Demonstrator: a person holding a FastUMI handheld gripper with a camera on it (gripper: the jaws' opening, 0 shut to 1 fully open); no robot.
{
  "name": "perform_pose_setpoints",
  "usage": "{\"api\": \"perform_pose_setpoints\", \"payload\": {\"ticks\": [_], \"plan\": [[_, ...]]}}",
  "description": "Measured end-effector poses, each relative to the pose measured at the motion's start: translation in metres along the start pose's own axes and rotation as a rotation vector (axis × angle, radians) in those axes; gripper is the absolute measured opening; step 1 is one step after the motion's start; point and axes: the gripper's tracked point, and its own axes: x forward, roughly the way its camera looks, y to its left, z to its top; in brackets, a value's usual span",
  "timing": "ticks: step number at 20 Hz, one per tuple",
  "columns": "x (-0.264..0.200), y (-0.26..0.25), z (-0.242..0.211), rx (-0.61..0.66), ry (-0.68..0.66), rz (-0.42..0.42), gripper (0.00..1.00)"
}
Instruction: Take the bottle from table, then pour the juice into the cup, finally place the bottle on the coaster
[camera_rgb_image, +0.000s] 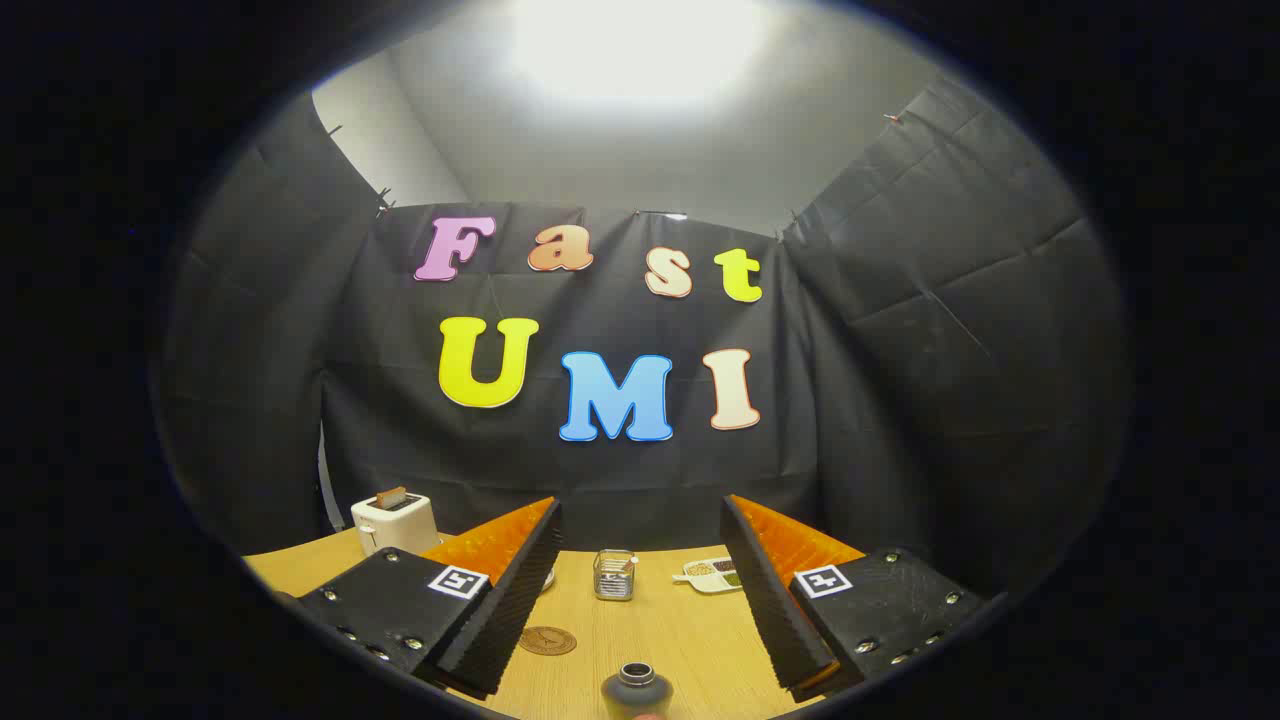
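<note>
Dark bottle (637, 690) — round open neck, upright — stands between the spread fingers of the hand-held gripper (640, 590).
</note>
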Motion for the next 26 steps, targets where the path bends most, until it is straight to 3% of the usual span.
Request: {"api": "perform_pose_setpoints", "payload": {"ticks": [18,26], "plan": [[-0.005,0.000,0.008,0.016,-0.033,0.044,0.96],[-0.006,0.002,-0.032,0.005,-0.009,0.091,0.96]]}}
